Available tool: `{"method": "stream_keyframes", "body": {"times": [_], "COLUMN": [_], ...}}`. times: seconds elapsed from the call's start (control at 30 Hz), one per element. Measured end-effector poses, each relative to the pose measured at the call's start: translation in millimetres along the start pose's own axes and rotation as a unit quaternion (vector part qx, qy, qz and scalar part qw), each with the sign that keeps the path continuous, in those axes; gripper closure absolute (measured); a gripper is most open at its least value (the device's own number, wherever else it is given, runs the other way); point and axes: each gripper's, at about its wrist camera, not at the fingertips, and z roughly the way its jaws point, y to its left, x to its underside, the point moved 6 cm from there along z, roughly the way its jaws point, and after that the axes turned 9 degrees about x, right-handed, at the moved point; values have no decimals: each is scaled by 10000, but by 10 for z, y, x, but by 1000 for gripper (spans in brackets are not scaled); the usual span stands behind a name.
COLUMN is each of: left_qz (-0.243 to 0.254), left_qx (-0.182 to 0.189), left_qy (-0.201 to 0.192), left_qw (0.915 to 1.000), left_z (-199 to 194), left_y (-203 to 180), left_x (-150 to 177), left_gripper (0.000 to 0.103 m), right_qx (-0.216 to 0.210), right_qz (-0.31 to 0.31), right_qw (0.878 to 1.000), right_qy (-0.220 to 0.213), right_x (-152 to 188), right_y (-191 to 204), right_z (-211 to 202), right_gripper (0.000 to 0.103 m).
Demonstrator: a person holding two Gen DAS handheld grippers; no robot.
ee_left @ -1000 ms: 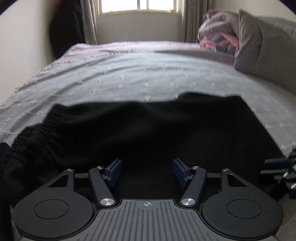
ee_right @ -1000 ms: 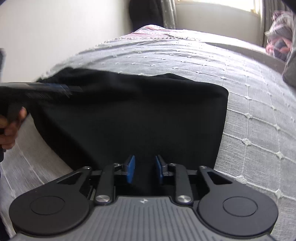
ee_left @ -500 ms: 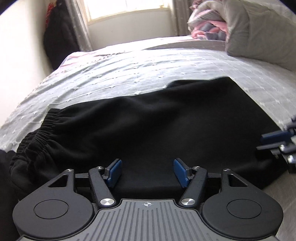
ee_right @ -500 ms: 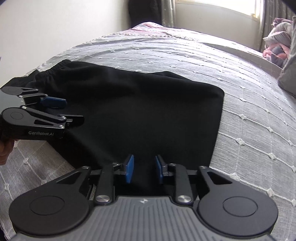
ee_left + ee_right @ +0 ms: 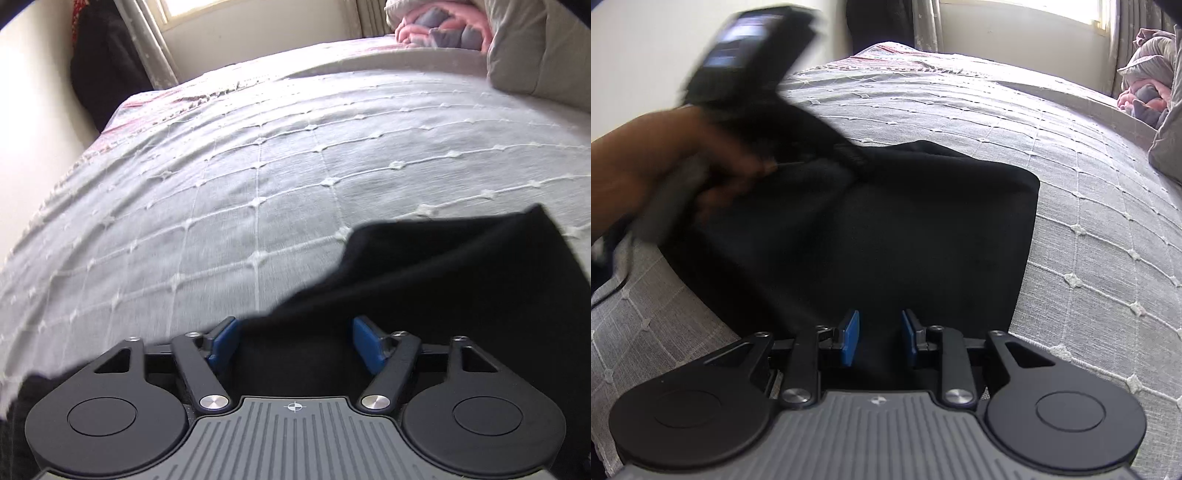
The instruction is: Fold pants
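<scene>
The black pants (image 5: 923,229) lie folded on the grey quilted bed. In the left wrist view the pants (image 5: 461,280) fill the lower right, with black cloth running between the fingers. My left gripper (image 5: 295,343) is open, blue pads wide apart. In the right wrist view the left gripper body (image 5: 750,48) is blurred and raised over the pants' left end, with lifted black cloth under the hand; whether it holds that cloth is unclear. My right gripper (image 5: 879,343) is open with a narrow gap, at the pants' near edge, black cloth between its pads.
The grey bedspread (image 5: 258,166) spreads beyond the pants. A grey pillow (image 5: 535,48) and a pink and purple bundle (image 5: 443,29) lie at the far right. A wall, window and dark hanging clothes (image 5: 103,62) are behind the bed.
My left gripper has swung up and rightward fast, and the waistband end of the pants has lifted with it. The right gripper has hardly moved.
</scene>
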Motion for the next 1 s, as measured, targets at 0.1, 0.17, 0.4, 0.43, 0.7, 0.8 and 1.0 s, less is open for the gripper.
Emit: {"method": "stream_keyframes", "body": {"times": [0.1, 0.17, 0.4, 0.43, 0.7, 0.8, 1.0], "left_qz": [-136, -427, -508, -448, 317, 463, 549], "left_qx": [-47, 100, 61, 17, -384, -363, -480], "left_qy": [-49, -114, -465, -513, -349, -369, -540], "left_qw": [9999, 9990, 9976, 9977, 9981, 9976, 9959], "left_z": [98, 115, -315, -401, -859, -1086, -1321], "left_y": [38, 97, 230, 221, -89, -195, -271], "left_x": [-72, -45, 156, 215, 947, 1213, 1487], "left_gripper": [33, 33, 39, 37, 38, 38, 38], "right_qx": [-158, -202, -188, -193, -115, -114, -87], "right_qz": [178, 215, 219, 233, 160, 158, 129], "right_qw": [9997, 9996, 9996, 9995, 9998, 9998, 9999], "right_qy": [31, 35, 20, 22, -5, -7, -26], "right_x": [-10, -9, -12, -13, 7, 9, 12], "right_y": [-65, -85, -68, -76, -34, -18, 11], "right_z": [23, 34, 46, 47, 16, 3, -9], "right_gripper": [53, 53, 53, 53, 52, 51, 51]}}
